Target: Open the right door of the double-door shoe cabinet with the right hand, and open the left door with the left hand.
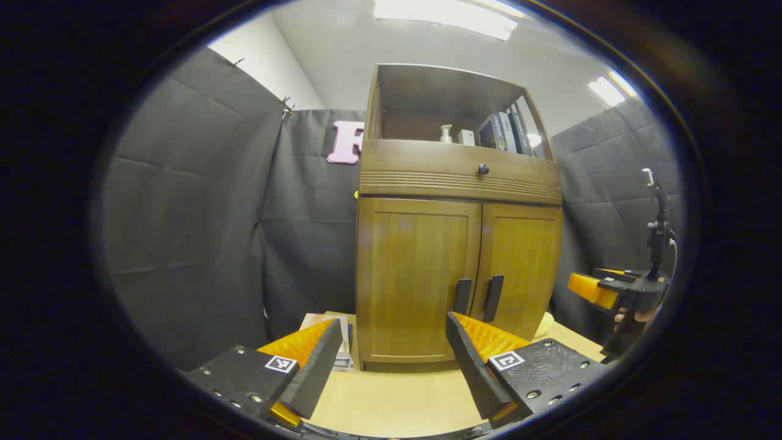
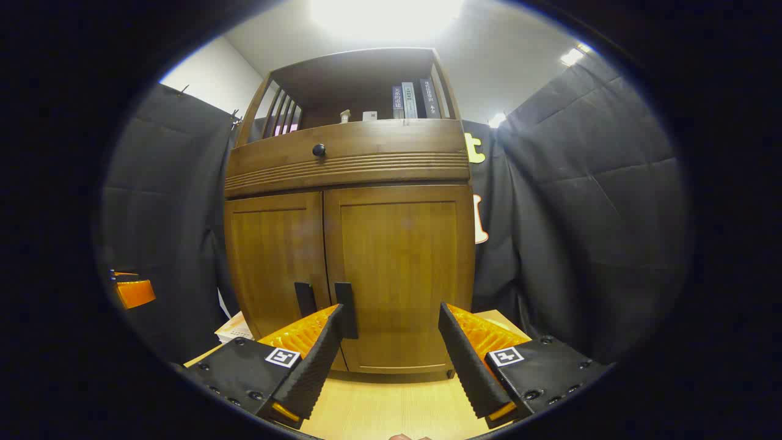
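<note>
In the right gripper view the right gripper (image 2: 391, 342) stands wide open with nothing in it, and the right door's handle (image 2: 346, 310), an upright black bar, lies just ahead and toward its left finger. The left gripper (image 1: 394, 354), likewise open and empty, has the left door's handle (image 1: 462, 296) ahead toward its right finger. Beyond them both cabinet doors (image 2: 400, 269) are closed; I judge the right gripper nearer its handle.

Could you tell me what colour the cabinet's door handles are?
Black door handles, clearest in the right gripper view.
</note>
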Tool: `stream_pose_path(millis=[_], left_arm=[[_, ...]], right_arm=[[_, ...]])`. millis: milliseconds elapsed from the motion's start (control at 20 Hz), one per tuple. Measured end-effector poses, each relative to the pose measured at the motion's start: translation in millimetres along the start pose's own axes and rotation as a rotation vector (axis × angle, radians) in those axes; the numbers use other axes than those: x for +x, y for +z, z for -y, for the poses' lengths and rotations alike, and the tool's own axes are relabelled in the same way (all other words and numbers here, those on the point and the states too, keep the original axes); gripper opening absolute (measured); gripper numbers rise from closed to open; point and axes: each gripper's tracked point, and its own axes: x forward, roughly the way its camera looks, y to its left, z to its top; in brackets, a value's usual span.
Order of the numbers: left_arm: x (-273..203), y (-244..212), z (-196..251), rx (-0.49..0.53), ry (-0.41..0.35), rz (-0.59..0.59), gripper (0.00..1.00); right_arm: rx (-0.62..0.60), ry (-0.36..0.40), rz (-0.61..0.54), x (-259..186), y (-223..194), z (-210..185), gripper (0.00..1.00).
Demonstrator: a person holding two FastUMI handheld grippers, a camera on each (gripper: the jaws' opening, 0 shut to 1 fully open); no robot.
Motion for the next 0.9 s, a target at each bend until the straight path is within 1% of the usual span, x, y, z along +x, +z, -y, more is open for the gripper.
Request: stream_pose_path(millis=[50,150,300,350,400,450,500,550,650,700,850,900], left_arm=[[-1,1,2,0.015,-0.002,0.0,1.0],[-2,3,5,0.035,-0.005,0.005,1.0],[-1,1,4,0.038,-0.01,0.002,1.0],[-1,1,4,0.041,-0.01,0.001,1.0],[0,2,4,0.045,-0.008,-0.001,0.98],[0,2,4,0.052,-0.006,0.0,1.0],[1,2,4,0.06,-0.003,0.001,0.98],[2,0,5,0.066,0.0,0.001,1.0],[2,-2,6,0.065,-0.001,-0.007,1.0],[3,-2,5,0.065,-0.001,-0.011,1.0],[5,-4,6,0.061,-0.006,-0.024,1.0],[5,-5,6,0.055,-0.005,-0.034,0.98]], right_arm=[[-0.003,0.0,0.004,0,1,-1,0.96],[-0.006,0.004,0.007,0,3,-2,0.96],[0.008,0.02,-0.007,1,2,-6,0.96],[0.011,0.022,-0.012,2,2,-6,0.92],[0.013,0.023,-0.017,2,1,-7,0.96],[0.016,0.023,-0.019,3,2,-7,0.96],[0.018,0.023,-0.02,4,2,-7,0.96],[0.019,0.022,-0.021,5,4,-8,0.96],[0.024,0.02,-0.023,7,5,-10,0.92],[0.028,0.021,-0.024,8,6,-11,0.96],[0.028,0.021,-0.036,13,6,-14,0.96],[0.026,0.021,-0.039,15,7,-15,0.96]])
